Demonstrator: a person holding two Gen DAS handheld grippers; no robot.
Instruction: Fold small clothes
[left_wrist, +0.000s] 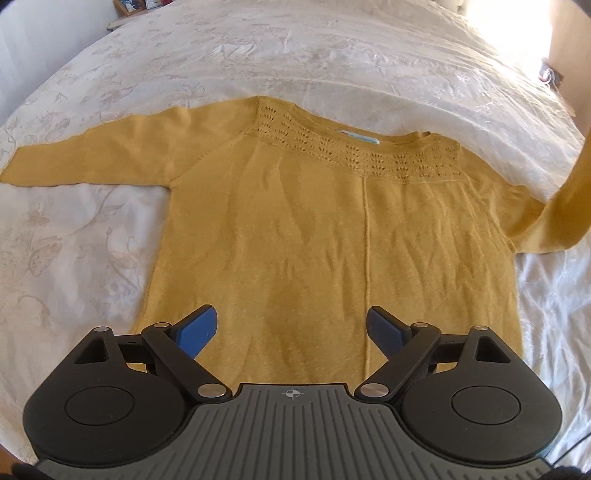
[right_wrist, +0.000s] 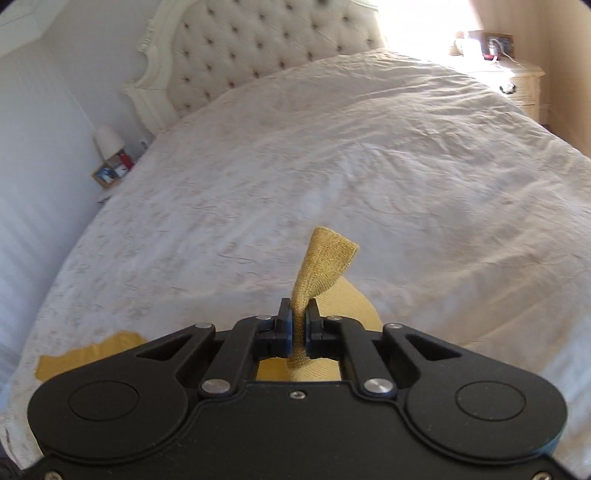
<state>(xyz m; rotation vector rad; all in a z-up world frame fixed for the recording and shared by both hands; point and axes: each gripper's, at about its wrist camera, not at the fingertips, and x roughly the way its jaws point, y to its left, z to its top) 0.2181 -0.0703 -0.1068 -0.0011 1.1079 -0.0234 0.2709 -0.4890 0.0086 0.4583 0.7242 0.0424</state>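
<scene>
In the left wrist view, a mustard-yellow knitted sweater (left_wrist: 332, 229) with an openwork lace yoke lies flat, front up, on a white bedspread (left_wrist: 332, 55) woven with a pale floral pattern. One long sleeve (left_wrist: 92, 155) stretches out flat to the left, while the other sleeve (left_wrist: 554, 206) rises off the bed at the right edge and runs up out of view. The left gripper (left_wrist: 291, 328) hangs above the sweater's lower hem with its blue-padded fingers (left_wrist: 199, 328) spread wide and nothing between them. In the right wrist view, the right gripper (right_wrist: 298, 328) is clamped tight on the ribbed cuff (right_wrist: 325, 258) of the raised sleeve, whose end sticks up past the fingertips. Beyond it lie the bedspread, a cream tufted headboard (right_wrist: 258, 48) and a cream bedside table (right_wrist: 521, 81).
</scene>
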